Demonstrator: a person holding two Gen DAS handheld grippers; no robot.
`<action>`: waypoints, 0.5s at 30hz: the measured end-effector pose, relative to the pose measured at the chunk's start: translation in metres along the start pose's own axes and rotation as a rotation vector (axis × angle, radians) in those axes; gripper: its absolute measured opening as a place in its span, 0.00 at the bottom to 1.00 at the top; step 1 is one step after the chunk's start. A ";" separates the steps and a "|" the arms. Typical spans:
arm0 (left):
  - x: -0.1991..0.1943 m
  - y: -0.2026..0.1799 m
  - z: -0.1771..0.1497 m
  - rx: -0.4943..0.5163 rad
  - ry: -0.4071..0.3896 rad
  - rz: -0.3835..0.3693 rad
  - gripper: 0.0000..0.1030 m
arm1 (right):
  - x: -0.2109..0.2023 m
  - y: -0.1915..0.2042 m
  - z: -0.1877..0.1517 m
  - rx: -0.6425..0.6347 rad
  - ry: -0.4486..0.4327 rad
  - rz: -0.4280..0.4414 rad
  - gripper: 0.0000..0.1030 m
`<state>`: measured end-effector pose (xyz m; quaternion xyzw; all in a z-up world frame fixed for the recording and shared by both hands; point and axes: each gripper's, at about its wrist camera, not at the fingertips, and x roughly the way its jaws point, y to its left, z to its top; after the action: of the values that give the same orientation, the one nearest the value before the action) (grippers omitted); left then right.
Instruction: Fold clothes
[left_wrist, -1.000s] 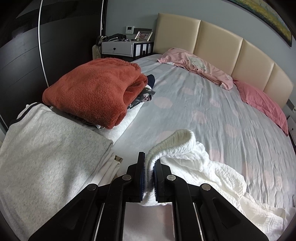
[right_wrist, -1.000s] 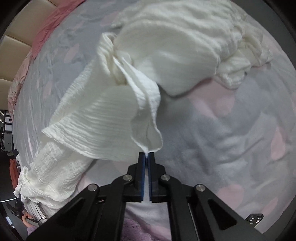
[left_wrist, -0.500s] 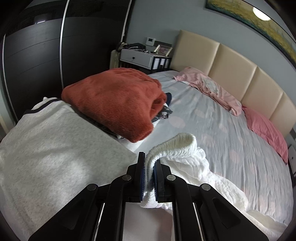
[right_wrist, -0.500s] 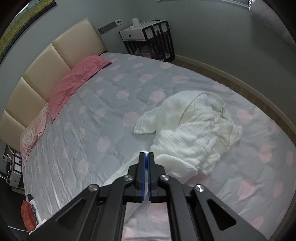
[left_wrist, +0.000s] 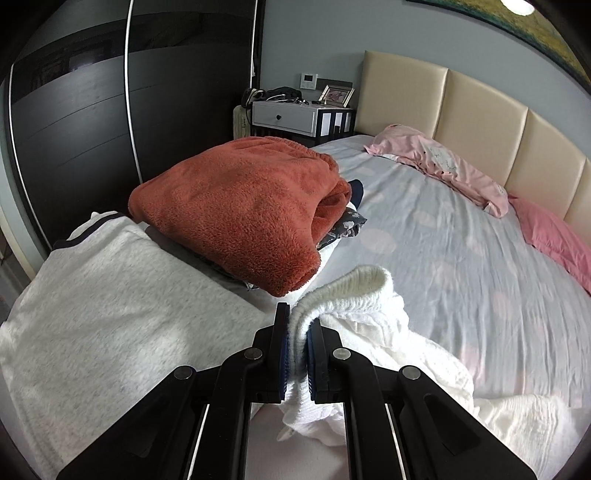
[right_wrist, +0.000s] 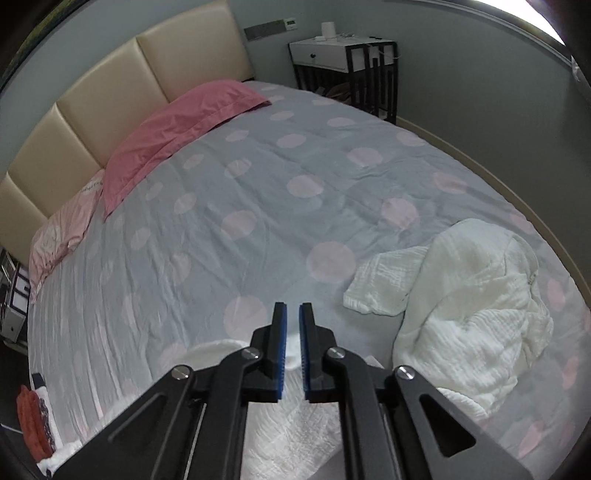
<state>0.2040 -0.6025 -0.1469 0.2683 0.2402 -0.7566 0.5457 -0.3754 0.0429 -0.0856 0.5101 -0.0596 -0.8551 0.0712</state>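
I keep the left gripper (left_wrist: 297, 325) clenched on the white garment (left_wrist: 369, 321) to anchor it, while the right gripper (right_wrist: 291, 317) opens, empty, to regrasp.

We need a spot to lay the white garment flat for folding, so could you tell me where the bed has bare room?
The widest bare stretch of the bedspread lies between the pink pillows at the headboard and the crumpled white garment. It is crowded along the side by the wardrobe, where the orange fleece tops one pile of clothes and the grey sweatshirt lies beside it.
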 end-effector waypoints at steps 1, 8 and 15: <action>0.002 -0.001 0.000 0.007 -0.001 0.002 0.08 | 0.003 0.003 -0.002 -0.037 0.018 0.002 0.13; 0.006 -0.001 0.001 0.013 0.011 -0.014 0.08 | 0.015 0.034 -0.056 -0.573 0.121 -0.095 0.22; 0.005 0.003 0.000 -0.002 0.028 -0.029 0.08 | 0.044 0.057 -0.160 -1.181 0.232 -0.265 0.22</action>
<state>0.2059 -0.6071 -0.1504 0.2749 0.2528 -0.7603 0.5315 -0.2520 -0.0261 -0.1895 0.4773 0.4958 -0.6843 0.2408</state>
